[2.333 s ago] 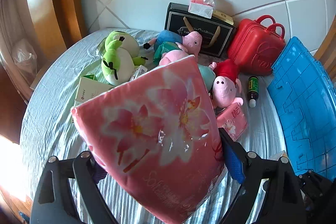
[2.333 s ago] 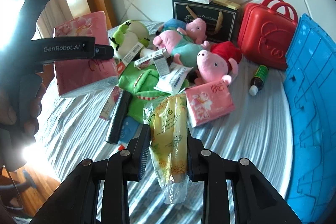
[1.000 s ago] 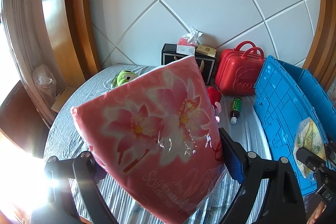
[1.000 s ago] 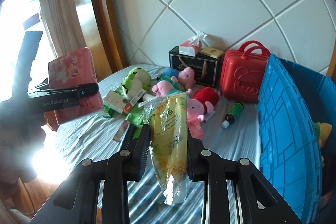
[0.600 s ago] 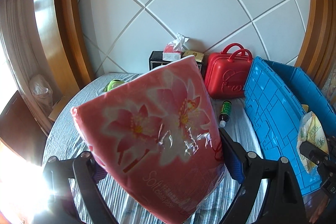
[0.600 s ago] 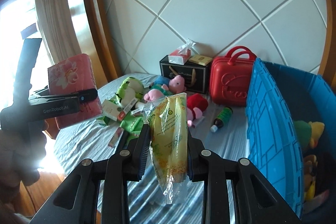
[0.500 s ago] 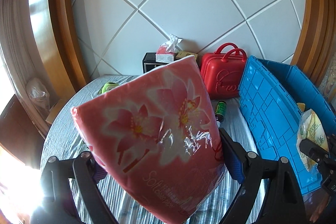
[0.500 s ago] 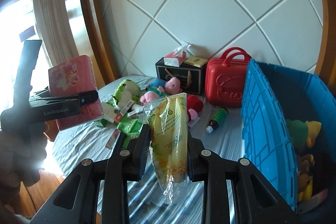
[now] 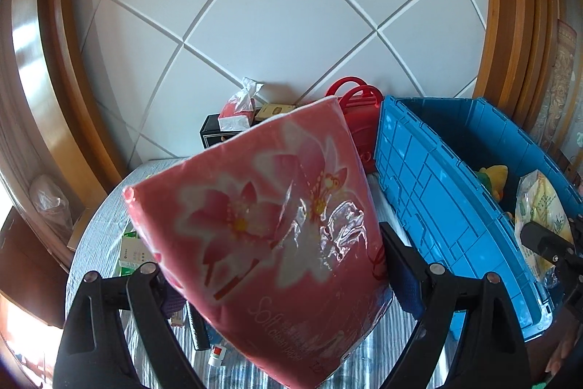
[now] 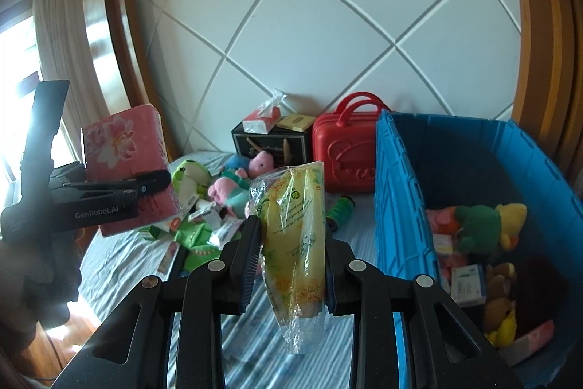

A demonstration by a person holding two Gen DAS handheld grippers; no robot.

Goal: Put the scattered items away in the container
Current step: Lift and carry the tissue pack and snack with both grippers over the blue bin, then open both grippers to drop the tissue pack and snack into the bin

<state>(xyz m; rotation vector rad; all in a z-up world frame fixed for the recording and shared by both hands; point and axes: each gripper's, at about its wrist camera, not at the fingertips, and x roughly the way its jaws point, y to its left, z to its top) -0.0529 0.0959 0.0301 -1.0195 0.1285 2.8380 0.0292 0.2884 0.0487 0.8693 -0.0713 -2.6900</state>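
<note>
2 items in transit: my left gripper (image 9: pixel 277 274) clamps the pink tissue pack (image 9: pixel 262 236), my right gripper (image 10: pixel 289 265) the yellow snack bag (image 10: pixel 295 239), both now carried from the bed clutter up beside the blue crate (image 10: pixel 404 206), ready for dropping in.

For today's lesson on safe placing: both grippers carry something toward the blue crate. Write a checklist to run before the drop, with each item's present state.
1. Left gripper grips the pink tissue pack firmly: ok, a pad on each side.
2. Right gripper grips the yellow bag: ok, pinched between both pads.
3. Blue crate open at the top: ok.
4. Room left in the crate: ok, toys and boxes lie low, dark floor shows.
5. Tissue pack over the crate opening: not ok, it is beside the crate wall, over the bed.
6. Yellow bag over the opening: cannot tell; the views disagree.
</note>
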